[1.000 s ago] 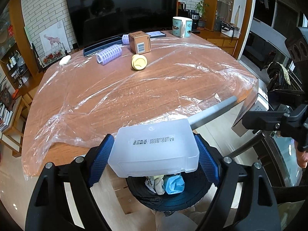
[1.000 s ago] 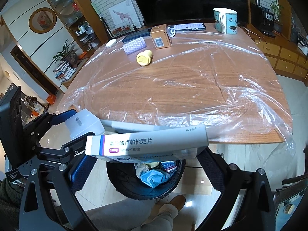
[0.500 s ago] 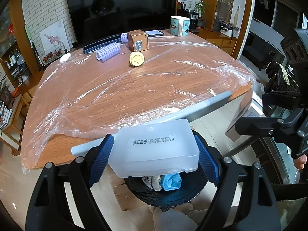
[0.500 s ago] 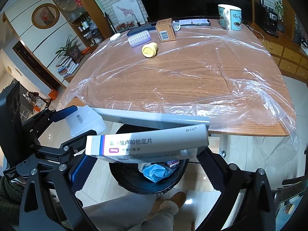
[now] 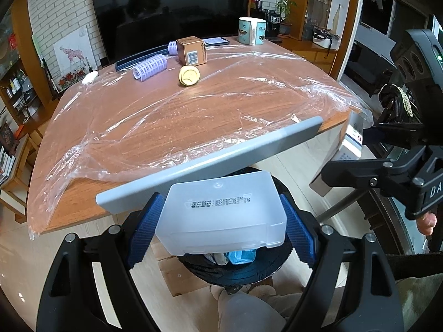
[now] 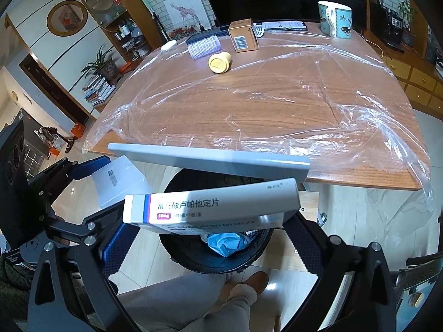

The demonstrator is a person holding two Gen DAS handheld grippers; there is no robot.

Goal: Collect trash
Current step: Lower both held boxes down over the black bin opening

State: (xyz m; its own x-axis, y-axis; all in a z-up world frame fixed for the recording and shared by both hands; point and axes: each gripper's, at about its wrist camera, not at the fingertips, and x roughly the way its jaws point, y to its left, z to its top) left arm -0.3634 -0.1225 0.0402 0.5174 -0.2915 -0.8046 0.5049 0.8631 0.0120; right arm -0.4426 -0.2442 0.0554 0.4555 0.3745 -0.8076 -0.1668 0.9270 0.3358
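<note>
- Wooden table (image 5: 193, 116) under a crinkled clear plastic sheet (image 5: 277, 91) fills the upper half of both views; a dark television screen stands behind it.
- Left gripper (image 5: 220, 231), lower centre of the left view: blue ribbed pads clamped on the two ends of one translucent white plastic box (image 5: 221, 213), jaws set wide.
- Right gripper (image 6: 210, 228), lower centre of the right view: pads closed on one long white medicine carton with a purple stripe (image 6: 210, 204), held lengthwise.
- Both grippers tilt downward, over one round black trash bin (image 6: 216, 260) on the floor, off the near table edge; crumpled blue and white waste lies inside.
- One flat grey lid (image 5: 210, 166) stands raised between the table edge and the held boxes.
- Far end of the table: one brown cardboard box (image 5: 191, 50), one yellow cap (image 5: 189, 75), two lilac hair rollers (image 5: 151, 66), one teal mug (image 5: 252, 31), one phone (image 5: 216, 41).
</note>
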